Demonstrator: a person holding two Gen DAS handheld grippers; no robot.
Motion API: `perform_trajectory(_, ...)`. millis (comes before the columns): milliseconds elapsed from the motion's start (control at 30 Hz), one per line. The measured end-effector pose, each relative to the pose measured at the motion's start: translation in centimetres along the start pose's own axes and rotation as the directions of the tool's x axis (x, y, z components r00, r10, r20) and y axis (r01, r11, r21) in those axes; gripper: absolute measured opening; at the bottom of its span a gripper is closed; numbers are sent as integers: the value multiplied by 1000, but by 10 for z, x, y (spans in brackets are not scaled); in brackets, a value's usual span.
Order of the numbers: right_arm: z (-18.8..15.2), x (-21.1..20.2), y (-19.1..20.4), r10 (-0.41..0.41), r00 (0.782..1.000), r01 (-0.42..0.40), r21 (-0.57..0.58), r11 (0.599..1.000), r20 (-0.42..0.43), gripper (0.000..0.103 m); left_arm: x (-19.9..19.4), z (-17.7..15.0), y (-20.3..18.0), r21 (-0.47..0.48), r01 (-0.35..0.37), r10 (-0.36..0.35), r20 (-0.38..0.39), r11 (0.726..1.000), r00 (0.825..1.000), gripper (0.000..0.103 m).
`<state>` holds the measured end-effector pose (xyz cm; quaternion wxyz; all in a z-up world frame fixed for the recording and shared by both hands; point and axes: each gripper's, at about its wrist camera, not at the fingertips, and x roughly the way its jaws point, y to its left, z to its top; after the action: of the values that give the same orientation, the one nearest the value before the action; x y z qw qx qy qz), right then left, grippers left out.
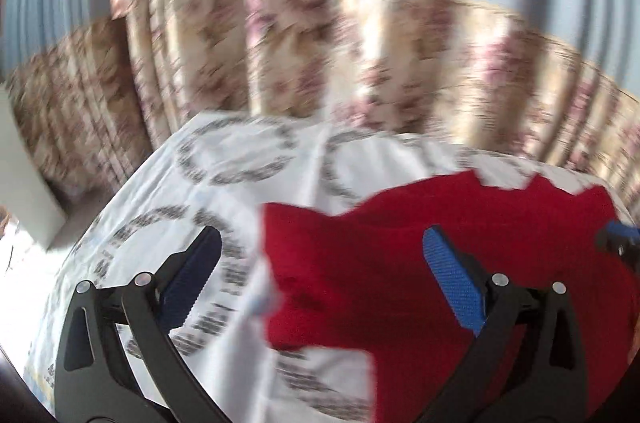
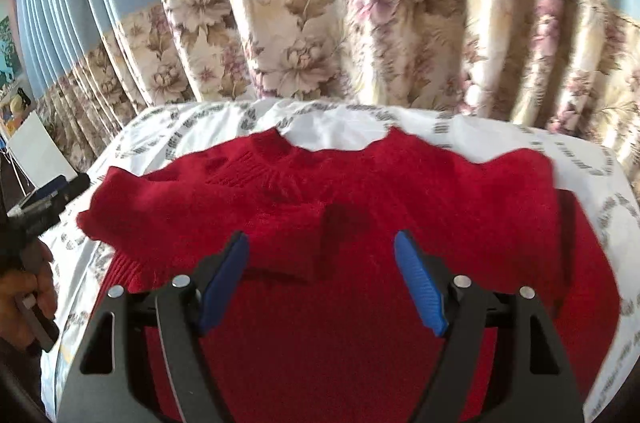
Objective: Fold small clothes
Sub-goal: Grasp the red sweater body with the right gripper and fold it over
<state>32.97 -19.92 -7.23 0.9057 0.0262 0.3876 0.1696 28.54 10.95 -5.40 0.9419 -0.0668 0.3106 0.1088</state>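
A small red knit sweater (image 2: 360,191) lies on a white printed cloth (image 2: 460,131), collar toward the far edge, one sleeve folded across the chest. My right gripper (image 2: 322,247) is open and empty, hovering above the sweater's middle. In the left wrist view the sweater (image 1: 360,263) fills the lower right. My left gripper (image 1: 320,243) is open and empty, over the sweater's left edge, its left finger above the cloth (image 1: 240,163). The left gripper also shows at the left edge of the right wrist view (image 2: 56,191), held by a hand. The left wrist view is motion-blurred.
A floral and blue curtain (image 2: 320,23) hangs close behind the table's far edge. A white box-like object (image 2: 36,147) stands at the far left. The right gripper's tip (image 1: 620,239) shows at the right edge of the left wrist view.
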Motion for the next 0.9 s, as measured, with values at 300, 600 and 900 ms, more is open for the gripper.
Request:
perform_trajectory(300,0,59,12,-19,997,19,4,1000,-79,76,39,-8,48,-60,-58,53,-81,997,995,100)
perform_trajectory(600,-3,67,28,-12,996,8,-56,998,-83,12,43,-13,38,-13,-47,46,-85,999,995,100)
perform_trajectory(900,13,28,-5,-65,997,66,-37,997,30,10,41,-6,25,29,-54,56,-77,998,995,100)
